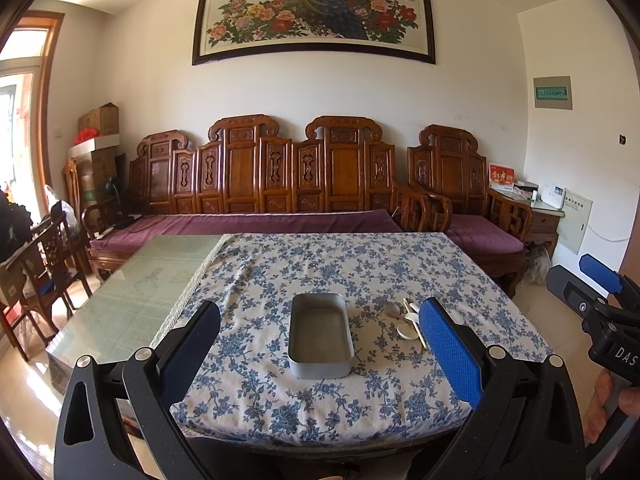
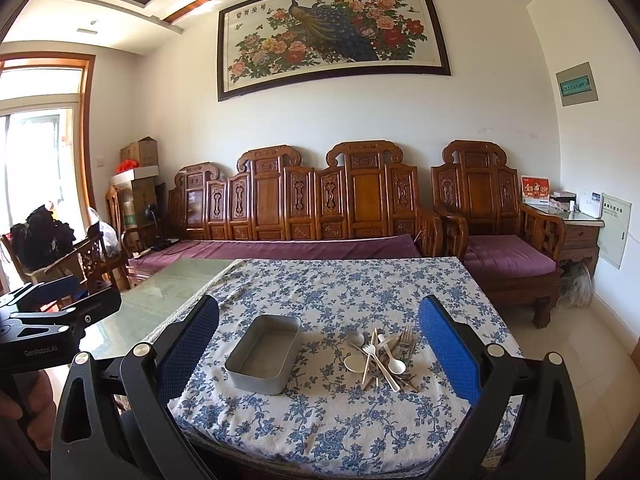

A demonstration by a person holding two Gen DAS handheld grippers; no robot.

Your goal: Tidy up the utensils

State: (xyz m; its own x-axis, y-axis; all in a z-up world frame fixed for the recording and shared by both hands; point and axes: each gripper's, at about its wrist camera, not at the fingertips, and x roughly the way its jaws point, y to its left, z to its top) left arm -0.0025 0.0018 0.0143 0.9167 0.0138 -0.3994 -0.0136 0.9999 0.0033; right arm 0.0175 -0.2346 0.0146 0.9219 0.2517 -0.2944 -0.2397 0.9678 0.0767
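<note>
Metal tray (image 2: 264, 354), empty, long axis running near to far, on the floral-clothed surface (image 2: 344, 420). Just right of it, apart, a heap of utensils (image 2: 380, 356): white plastic spoons, forks, chopsticks, handles mostly toward the near edge. Left gripper (image 1: 320, 364) and right gripper (image 2: 320, 360) hover with fingers wide, empty. Carved wooden sofa (image 2: 312, 200) stands beyond.

A glass-topped table (image 2: 160, 296) carries a white cloth with blue flowers (image 2: 340, 408) over its right part, leaving the left edge bare. On the cloth, near the front edge, sits a rectangular grey metal tin (image 2: 264, 354); just right of it lies a heap of mixed utensils (image 2: 380, 354).
</note>
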